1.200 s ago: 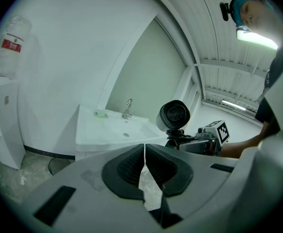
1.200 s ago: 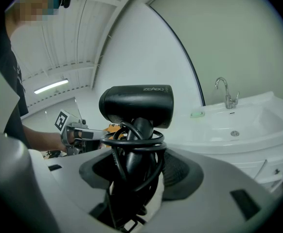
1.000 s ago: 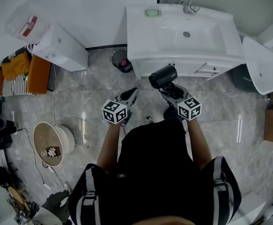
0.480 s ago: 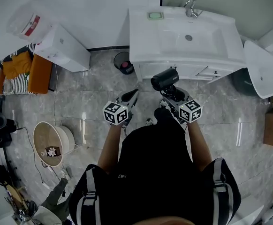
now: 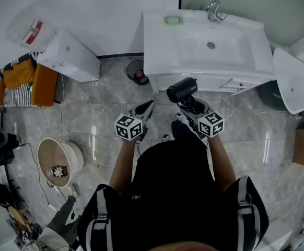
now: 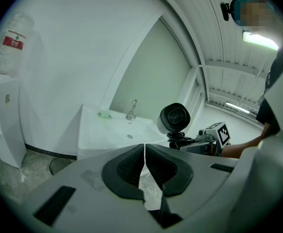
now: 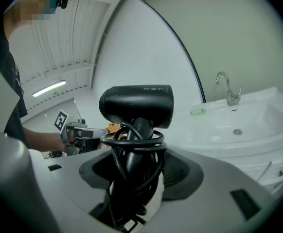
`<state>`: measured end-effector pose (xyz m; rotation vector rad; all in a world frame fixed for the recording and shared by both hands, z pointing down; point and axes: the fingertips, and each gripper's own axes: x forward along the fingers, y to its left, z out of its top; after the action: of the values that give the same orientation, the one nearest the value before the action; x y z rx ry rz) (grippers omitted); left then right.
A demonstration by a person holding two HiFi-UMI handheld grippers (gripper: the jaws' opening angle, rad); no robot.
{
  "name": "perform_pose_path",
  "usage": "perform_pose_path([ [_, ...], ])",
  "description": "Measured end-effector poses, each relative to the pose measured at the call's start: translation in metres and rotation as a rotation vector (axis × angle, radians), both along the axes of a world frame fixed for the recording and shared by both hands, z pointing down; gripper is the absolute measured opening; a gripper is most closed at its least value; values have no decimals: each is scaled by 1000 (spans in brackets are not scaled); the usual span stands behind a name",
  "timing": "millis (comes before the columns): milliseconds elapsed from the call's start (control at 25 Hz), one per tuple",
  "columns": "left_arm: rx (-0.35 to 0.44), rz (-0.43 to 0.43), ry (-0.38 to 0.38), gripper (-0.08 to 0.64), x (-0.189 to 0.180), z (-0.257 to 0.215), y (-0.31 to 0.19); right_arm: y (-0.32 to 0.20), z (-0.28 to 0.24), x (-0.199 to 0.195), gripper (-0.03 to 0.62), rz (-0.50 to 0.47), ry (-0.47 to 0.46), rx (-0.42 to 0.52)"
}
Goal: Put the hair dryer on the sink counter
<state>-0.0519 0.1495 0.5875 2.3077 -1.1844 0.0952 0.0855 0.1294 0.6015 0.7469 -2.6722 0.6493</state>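
A black hair dryer (image 5: 182, 88) with its cord wound round the handle stands upright between the jaws of my right gripper (image 5: 191, 104), which is shut on the handle (image 7: 134, 152). Its barrel (image 7: 136, 105) points sideways, just short of the front edge of the white sink counter (image 5: 160, 43). My left gripper (image 5: 143, 109) hangs beside it at the left, jaws closed together with nothing between them (image 6: 145, 166). The dryer also shows in the left gripper view (image 6: 174, 118), with the counter (image 6: 95, 130) behind.
The counter has a basin (image 5: 214, 43), a faucet (image 5: 213, 8) and a green soap dish (image 5: 172, 20). A small dark bin (image 5: 136, 69) stands on the floor by the cabinet. A white appliance (image 5: 68, 54) is at the left, a toilet lid (image 5: 294, 80) at the right, a round basket (image 5: 58, 161) lower left.
The sink counter has come slightly nearer as the person moves toward it. Both grippers keep their pose, and the dryer stays held in the right one.
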Motion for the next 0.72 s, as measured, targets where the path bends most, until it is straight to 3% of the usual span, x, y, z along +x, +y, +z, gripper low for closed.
perform_pose_path([
  [720, -44, -60, -27, 20, -13, -5, -64, -82, -6, -20, 302, -59, -30, -26],
])
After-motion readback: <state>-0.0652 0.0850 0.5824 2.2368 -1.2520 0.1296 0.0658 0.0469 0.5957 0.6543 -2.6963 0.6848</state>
